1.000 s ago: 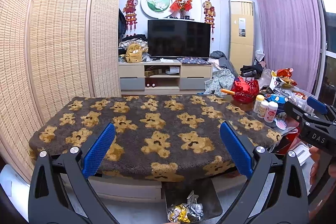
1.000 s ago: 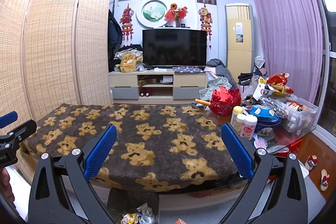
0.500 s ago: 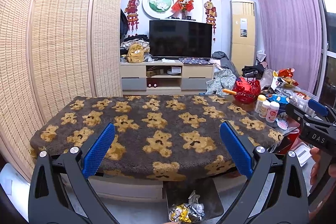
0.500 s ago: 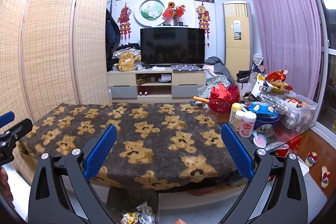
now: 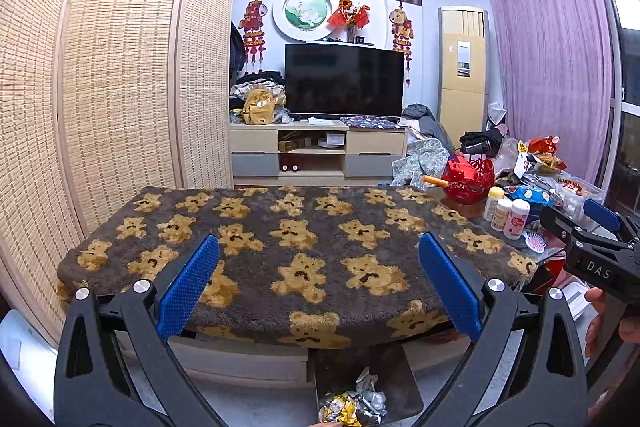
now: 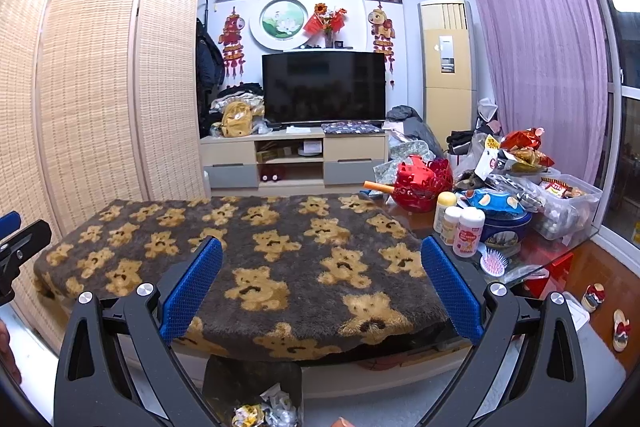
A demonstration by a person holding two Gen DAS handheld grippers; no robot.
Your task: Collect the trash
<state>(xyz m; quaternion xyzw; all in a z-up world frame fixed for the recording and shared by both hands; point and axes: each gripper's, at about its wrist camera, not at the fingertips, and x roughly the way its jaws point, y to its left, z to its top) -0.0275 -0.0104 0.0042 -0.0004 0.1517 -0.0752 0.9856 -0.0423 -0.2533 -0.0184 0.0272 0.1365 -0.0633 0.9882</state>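
left gripper [image 5: 318,283] wide, blue ribbed pads, nothing between; right gripper [image 6: 322,283] same, wide and empty. both above near edge of blanket [image 5: 280,239]: plush, dark grey, tan bear print, draped over low table. trash [image 5: 352,403]: crinkled foil and paper wrappers, in dark square bin [image 5: 396,375] on floor just below blanket's near edge. right of blanket: red cut-out basket [image 6: 424,183], three white bottles [image 6: 460,223], pink hairbrush [image 6: 494,263], snack bags, clear box. left of blanket: woven folding screen [image 5: 120,67]. behind blanket: tv [image 5: 344,81] on cabinet. blanket top bare, nothing blocking. versus 0.5 s ago: near identical, slight drift of both views only.
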